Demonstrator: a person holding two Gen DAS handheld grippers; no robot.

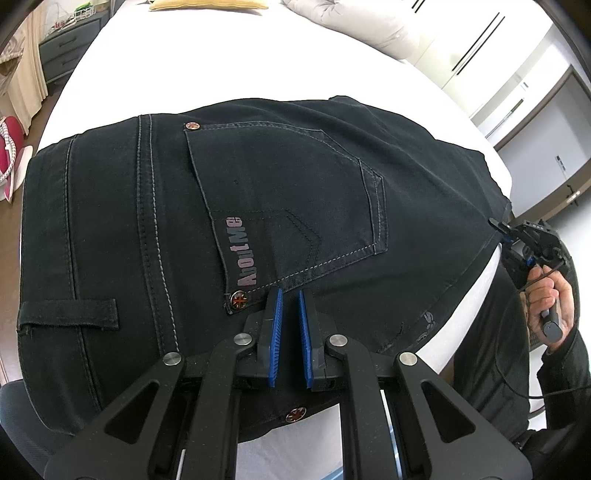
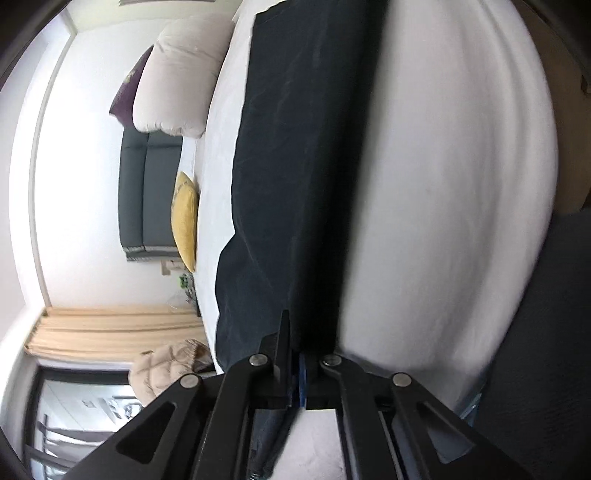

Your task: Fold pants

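Dark navy pants point(image 1: 295, 192) lie back-side up on a white bed point(image 1: 221, 66), with a rear pocket marked "AboutMe" facing me. My left gripper point(image 1: 290, 295) hovers just above the waistband end, jaws slightly apart with nothing between the blue pads. My right gripper point(image 1: 496, 225) shows at the right edge of the left wrist view, pinching the pants' edge. In the right wrist view my right gripper point(image 2: 295, 332) is shut on the dark fabric point(image 2: 295, 166), which stretches away from it over the bed point(image 2: 443, 184).
A yellow cushion point(image 1: 208, 3) and a pale duvet point(image 1: 351, 18) lie at the bed's far end. A grey drawer unit point(image 1: 66, 51) stands at the left, white wardrobes point(image 1: 517, 74) at the right. A grey headboard point(image 2: 147, 192) and curtain point(image 2: 110, 328) show in the right wrist view.
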